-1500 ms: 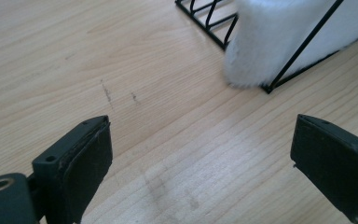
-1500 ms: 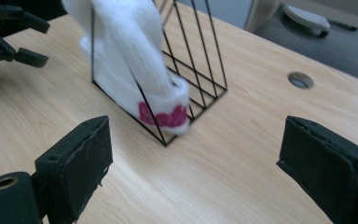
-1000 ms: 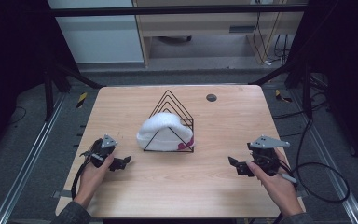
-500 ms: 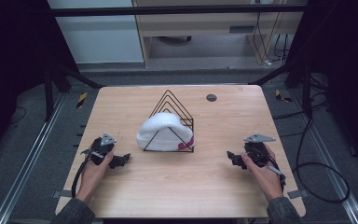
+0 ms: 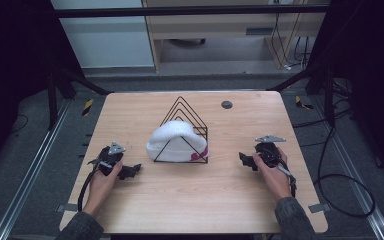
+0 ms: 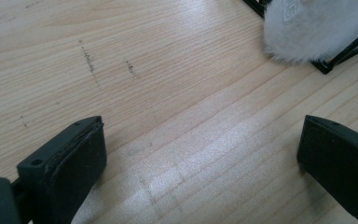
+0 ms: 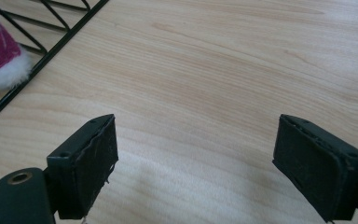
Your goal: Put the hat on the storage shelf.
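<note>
Two grippers low over table (image 5: 190, 200), hat between them. Left gripper (image 5: 130, 171): jaws just opened wider, now spread wide, nothing between them, bare wood under. White fuzzy hat (image 5: 176, 143) (pink patch on its right edge) sits inside black wire rack (image 5: 185, 107), mid-table. Right gripper (image 5: 245, 160): jaws wide apart, holding nothing, near rack's right corner. Risk, as judged: jaw catches wire instead of hat, drags or tips light rack; one-sided pull snags hat on wires.

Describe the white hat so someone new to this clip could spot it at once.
Start at the wooden table and find the black wire rack of nested triangles at its middle. The white hat sits inside it, fluffy, with a pink patch at its right edge.
</note>
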`<state>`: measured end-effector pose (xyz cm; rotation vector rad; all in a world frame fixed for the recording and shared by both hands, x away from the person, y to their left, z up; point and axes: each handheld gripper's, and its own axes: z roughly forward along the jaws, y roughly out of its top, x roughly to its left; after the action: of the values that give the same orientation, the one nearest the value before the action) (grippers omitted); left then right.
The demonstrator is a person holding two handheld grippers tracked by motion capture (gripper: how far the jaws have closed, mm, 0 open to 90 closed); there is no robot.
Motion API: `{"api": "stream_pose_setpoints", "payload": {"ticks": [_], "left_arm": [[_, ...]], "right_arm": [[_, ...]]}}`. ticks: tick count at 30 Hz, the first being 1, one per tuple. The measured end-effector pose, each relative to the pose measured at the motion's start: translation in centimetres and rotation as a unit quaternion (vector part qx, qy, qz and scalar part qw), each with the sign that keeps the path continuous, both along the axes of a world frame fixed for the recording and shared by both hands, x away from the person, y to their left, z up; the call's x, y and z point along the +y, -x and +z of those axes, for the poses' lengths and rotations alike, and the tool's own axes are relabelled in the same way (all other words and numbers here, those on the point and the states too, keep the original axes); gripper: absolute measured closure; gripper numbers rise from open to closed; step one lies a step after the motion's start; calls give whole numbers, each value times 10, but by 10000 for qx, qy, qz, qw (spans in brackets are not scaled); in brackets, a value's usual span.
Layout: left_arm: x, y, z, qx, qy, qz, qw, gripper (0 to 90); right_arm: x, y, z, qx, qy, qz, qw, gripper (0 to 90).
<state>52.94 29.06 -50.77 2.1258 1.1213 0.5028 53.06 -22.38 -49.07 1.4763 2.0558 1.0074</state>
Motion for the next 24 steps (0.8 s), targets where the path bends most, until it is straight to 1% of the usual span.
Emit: {"api": "stream_pose_setpoints", "payload": {"ticks": [2,3,4,5,7,11,13,19,21,23,24], "left_arm": [[0,0,0,4,-9,-8,10000,1],[0,0,0,5,-10,-11,10000,0],[0,0,0,5,-12,-13,10000,0],[0,0,0,6,-11,-15,10000,0],[0,0,0,7,-15,-28,10000,0],[0,0,0,12,-13,-39,10000,0],[0,0,0,14,-9,-39,10000,0],[0,0,0,15,-8,-38,10000,0],[0,0,0,15,-7,-38,10000,0],[0,0,0,17,-6,-39,10000,0],[0,0,0,17,-6,-39,10000,0]], "right_arm": [[1,-4,1,-25,-152,-41,9999,148],[2,-5,2,-65,-77,-32,9999,148],[5,-7,2,-76,76,-36,9999,148],[7,-8,2,-87,94,-48,9999,149],[11,-11,1,17,-46,8,10000,150],[15,-13,-3,128,42,43,9999,148],[16,-14,-5,184,9,8,9998,146],[16,-16,-10,283,34,-103,9995,123],[15,-16,-12,321,-17,-138,9994,116],[16,-15,-14,267,38,-152,9995,113],[17,-14,-14,275,64,-146,9995,110]]}}
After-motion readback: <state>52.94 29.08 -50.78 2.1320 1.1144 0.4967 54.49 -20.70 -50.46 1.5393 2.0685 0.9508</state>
